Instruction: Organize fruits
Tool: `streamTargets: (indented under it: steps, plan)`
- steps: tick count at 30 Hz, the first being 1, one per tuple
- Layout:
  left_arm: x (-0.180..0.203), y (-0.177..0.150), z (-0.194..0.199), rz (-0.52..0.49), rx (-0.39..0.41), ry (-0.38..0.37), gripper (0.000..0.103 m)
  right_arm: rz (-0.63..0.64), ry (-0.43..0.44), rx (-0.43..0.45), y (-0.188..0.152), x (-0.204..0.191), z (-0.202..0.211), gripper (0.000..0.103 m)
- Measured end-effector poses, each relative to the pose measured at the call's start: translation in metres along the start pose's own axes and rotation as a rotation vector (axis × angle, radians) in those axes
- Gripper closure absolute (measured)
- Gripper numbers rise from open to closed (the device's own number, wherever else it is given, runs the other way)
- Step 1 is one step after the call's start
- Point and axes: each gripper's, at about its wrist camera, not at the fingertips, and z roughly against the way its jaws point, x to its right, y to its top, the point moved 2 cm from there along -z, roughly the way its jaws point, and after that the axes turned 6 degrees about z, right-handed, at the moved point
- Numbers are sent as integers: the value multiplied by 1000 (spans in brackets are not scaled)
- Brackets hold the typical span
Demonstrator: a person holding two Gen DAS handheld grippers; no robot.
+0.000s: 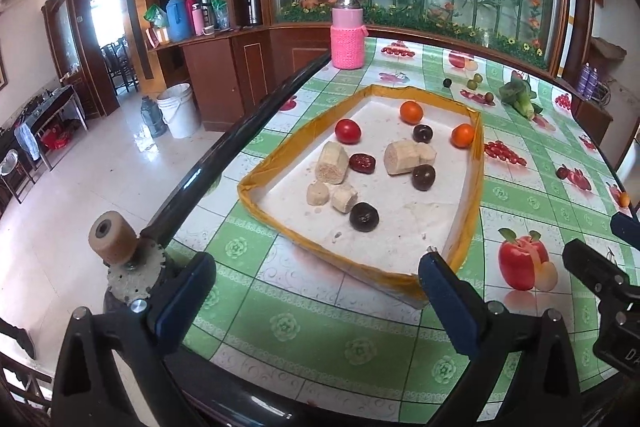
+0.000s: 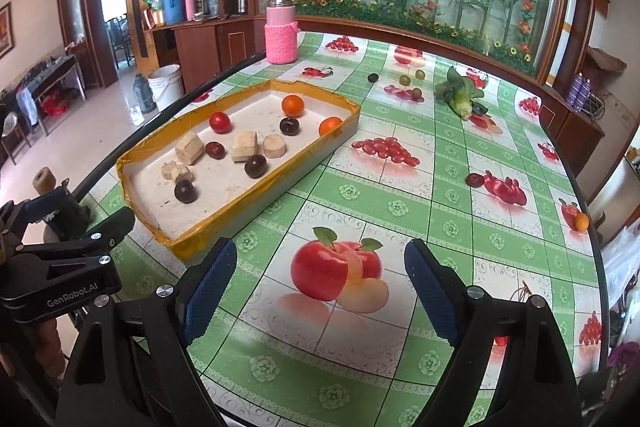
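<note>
Blue ribbed pads of the left gripper (image 1: 316,283) and right gripper (image 2: 320,275) stand released, nothing between, over a glossy fruit-print tablecloth (image 2: 400,207).
Round smooth fruits (image 1: 347,131) and rough corn-cob chunks (image 1: 331,163) lie in a shallow white tray (image 1: 474,163) edged with yellow tape.

The tablecloth (image 2: 400,187) looks like glossy plastic, smooth enough to throw back the window light, with fruit printed on it. The tray (image 1: 476,163) seems to be white foam, matt and slightly gritty inside, its rim wrapped in shiny yellow-brown tape. The tomato (image 1: 347,131) and oranges (image 1: 411,111) have smooth, glossy skins; the cut banana pieces (image 1: 332,163) look dull and fibrous. The flask (image 2: 281,31) wears a pink knitted sleeve under a metal cap. Both grippers' pads (image 2: 208,283) are blue and finely textured, set on matt black plastic.
</note>
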Motion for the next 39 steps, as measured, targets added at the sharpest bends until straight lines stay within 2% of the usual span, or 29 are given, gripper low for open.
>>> streamTargets:
  steps: [8,16,32,34,36,39]
  plan:
    - [1,5,0,-8,9,-17,1,3,-14,-1,1,0,-2,17]
    - [2,12,15,-35,90,-49,0,10,-35,29,5,-3,3,17]
    - [-4,13,4,-29,61,-74,0,-7,-41,44,6,-4,3,16]
    - [-3,13,5,-32,64,-75,0,-12,-41,48,7,-3,3,14]
    - [-2,13,5,-36,64,-78,0,-20,-40,54,7,-2,3,4]
    - [-1,13,5,-37,64,-77,0,-25,-42,58,7,-1,4,4]
